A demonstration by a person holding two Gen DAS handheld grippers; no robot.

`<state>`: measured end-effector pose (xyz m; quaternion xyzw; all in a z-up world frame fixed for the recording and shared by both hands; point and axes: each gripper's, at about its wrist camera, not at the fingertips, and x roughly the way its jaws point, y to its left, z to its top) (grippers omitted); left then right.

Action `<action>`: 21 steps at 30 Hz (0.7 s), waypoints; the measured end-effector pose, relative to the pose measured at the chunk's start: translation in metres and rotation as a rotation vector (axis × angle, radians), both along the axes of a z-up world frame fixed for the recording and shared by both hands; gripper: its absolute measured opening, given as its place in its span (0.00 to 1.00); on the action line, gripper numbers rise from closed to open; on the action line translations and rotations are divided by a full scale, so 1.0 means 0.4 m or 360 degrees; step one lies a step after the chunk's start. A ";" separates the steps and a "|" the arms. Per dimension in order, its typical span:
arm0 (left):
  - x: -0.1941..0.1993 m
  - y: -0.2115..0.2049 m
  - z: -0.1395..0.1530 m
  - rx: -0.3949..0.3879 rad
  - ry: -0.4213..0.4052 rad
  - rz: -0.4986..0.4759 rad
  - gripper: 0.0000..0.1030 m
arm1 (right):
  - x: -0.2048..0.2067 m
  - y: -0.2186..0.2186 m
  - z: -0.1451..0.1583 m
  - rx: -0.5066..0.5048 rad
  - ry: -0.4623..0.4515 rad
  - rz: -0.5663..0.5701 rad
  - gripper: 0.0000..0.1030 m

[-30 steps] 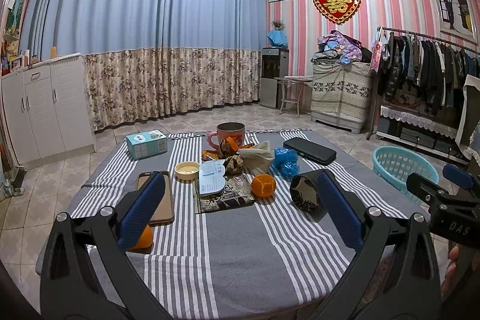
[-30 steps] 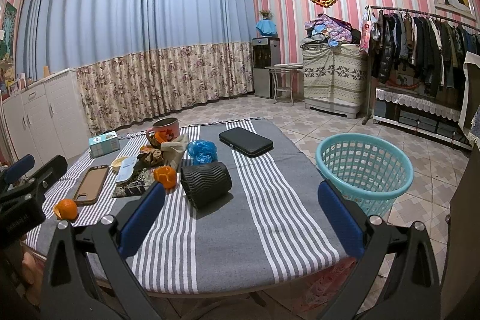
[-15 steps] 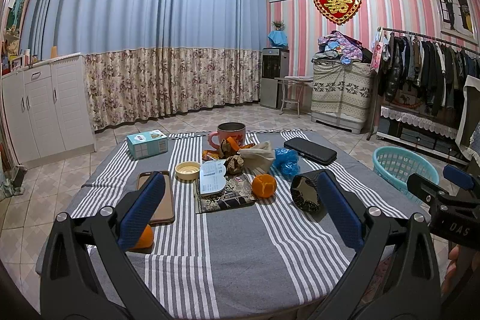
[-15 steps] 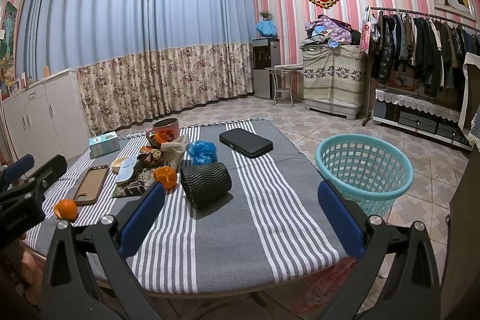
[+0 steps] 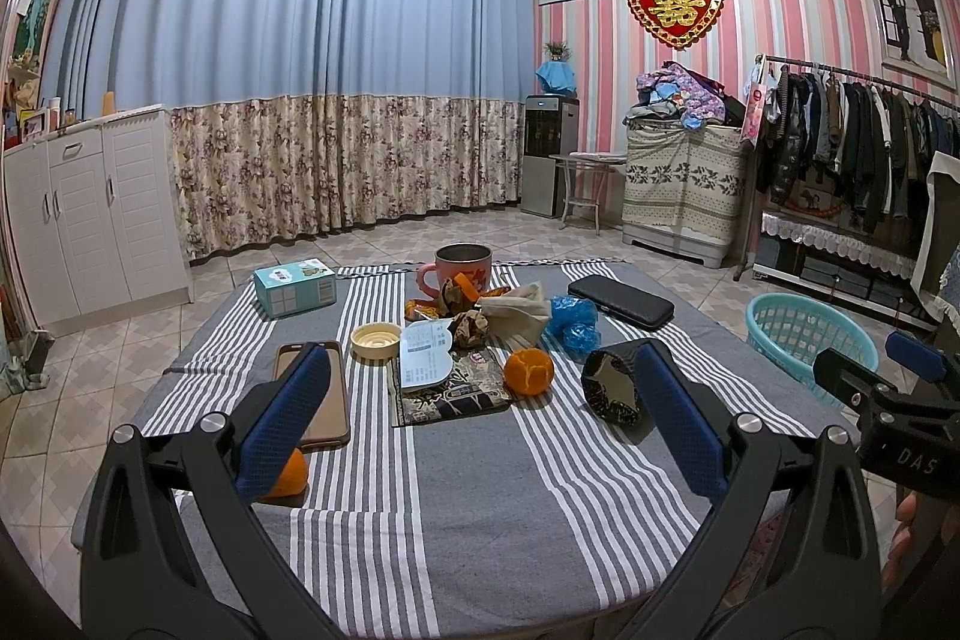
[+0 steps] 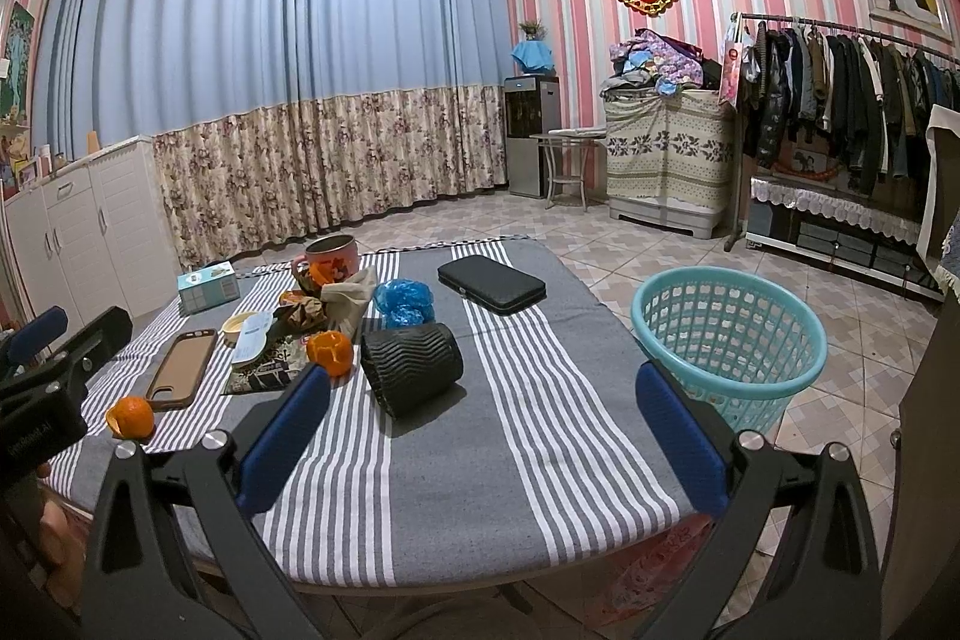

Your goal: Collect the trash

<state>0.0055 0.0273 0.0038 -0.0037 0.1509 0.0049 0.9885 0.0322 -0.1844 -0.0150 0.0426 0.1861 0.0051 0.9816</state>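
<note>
On the striped table (image 5: 480, 490) lies a heap of litter: a crumpled blue bag (image 5: 573, 319), a brown wrapper (image 5: 471, 328), a beige paper bag (image 5: 516, 313), a printed packet (image 5: 453, 388) and orange peels (image 5: 528, 370) (image 6: 129, 415). A teal basket (image 6: 726, 334) stands on the floor right of the table. My left gripper (image 5: 480, 418) hangs open over the table's near edge, nothing between its blue pads. My right gripper (image 6: 480, 436) is open too, above the near right corner (image 6: 630, 520).
A black ribbed cup (image 6: 411, 358) lies on its side mid-table. Also there: a phone (image 5: 315, 394), a pink mug (image 5: 462, 268), a black case (image 6: 492, 283), a small box (image 5: 294, 286), a yellow lid (image 5: 375, 339). White cabinets (image 5: 90, 220) left, clothes rack (image 6: 840, 100) right.
</note>
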 end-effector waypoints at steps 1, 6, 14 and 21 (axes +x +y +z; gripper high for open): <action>0.000 0.001 -0.001 0.0000 0.0001 -0.0001 0.95 | -0.001 -0.001 0.002 0.0001 -0.0002 0.0000 0.96; 0.000 0.003 -0.002 -0.0001 0.0000 0.0000 0.95 | -0.001 0.000 0.005 0.0001 -0.0001 0.0000 0.96; 0.001 0.007 -0.003 -0.0004 0.0001 0.0003 0.95 | 0.006 0.001 0.005 -0.0005 0.0008 0.0008 0.96; 0.004 0.015 -0.009 -0.0011 0.0009 0.0023 0.95 | 0.019 0.011 -0.020 -0.0006 0.0019 0.0024 0.96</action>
